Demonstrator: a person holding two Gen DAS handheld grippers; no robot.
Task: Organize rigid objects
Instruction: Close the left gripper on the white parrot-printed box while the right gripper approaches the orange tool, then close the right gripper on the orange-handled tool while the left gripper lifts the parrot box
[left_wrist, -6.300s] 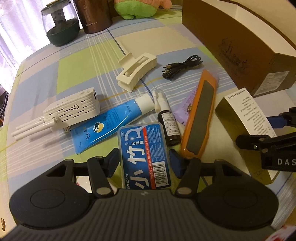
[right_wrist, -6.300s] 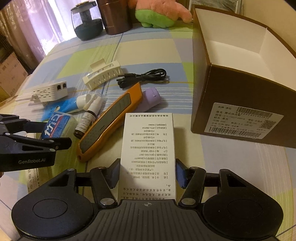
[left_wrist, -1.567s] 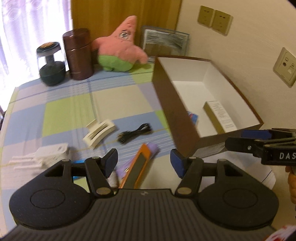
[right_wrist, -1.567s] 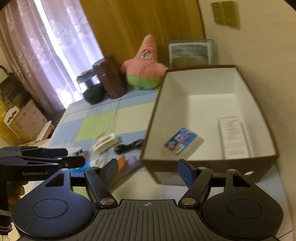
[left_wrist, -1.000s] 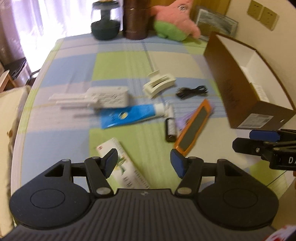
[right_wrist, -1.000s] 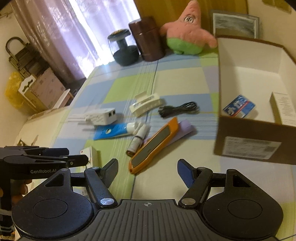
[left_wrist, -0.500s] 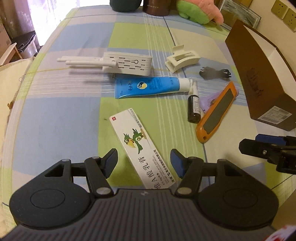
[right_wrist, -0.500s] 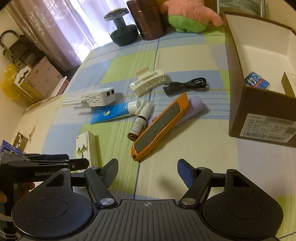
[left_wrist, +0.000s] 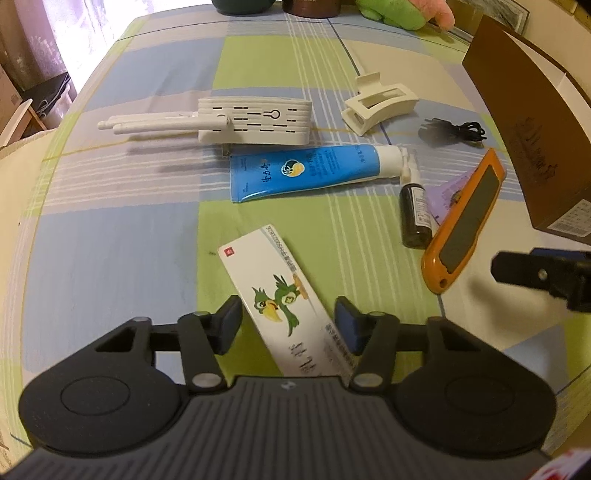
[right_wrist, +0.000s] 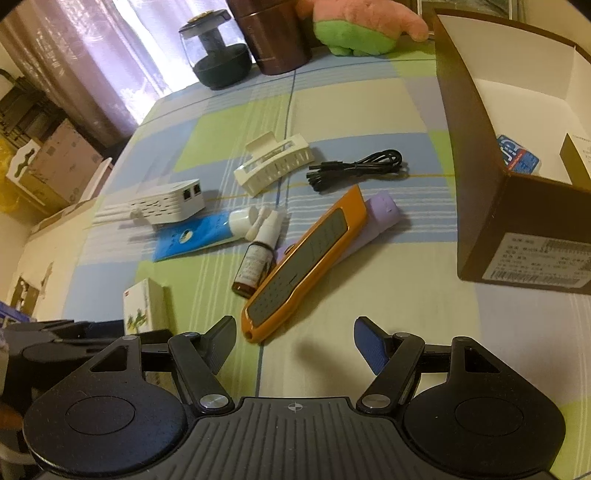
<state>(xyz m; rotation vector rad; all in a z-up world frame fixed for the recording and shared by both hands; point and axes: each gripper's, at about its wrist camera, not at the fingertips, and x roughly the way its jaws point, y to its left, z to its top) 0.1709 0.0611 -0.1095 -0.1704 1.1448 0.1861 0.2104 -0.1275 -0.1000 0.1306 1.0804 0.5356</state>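
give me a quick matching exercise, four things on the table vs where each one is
Things:
1. white carton with a green bird
2. blue floss case
3. brown dropper bottle
4. black cable

Places:
A. inside the brown box
B. between the left gripper fingers
C. against the orange tool
D. beside the white hair clip

Pairs: 1-B, 2-A, 3-C, 4-D

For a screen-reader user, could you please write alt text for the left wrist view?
The left tongs straddle a white box with a green parrot, which lies flat on a checked tablecloth. Beyond lie a blue tube, a white router and an orange case.
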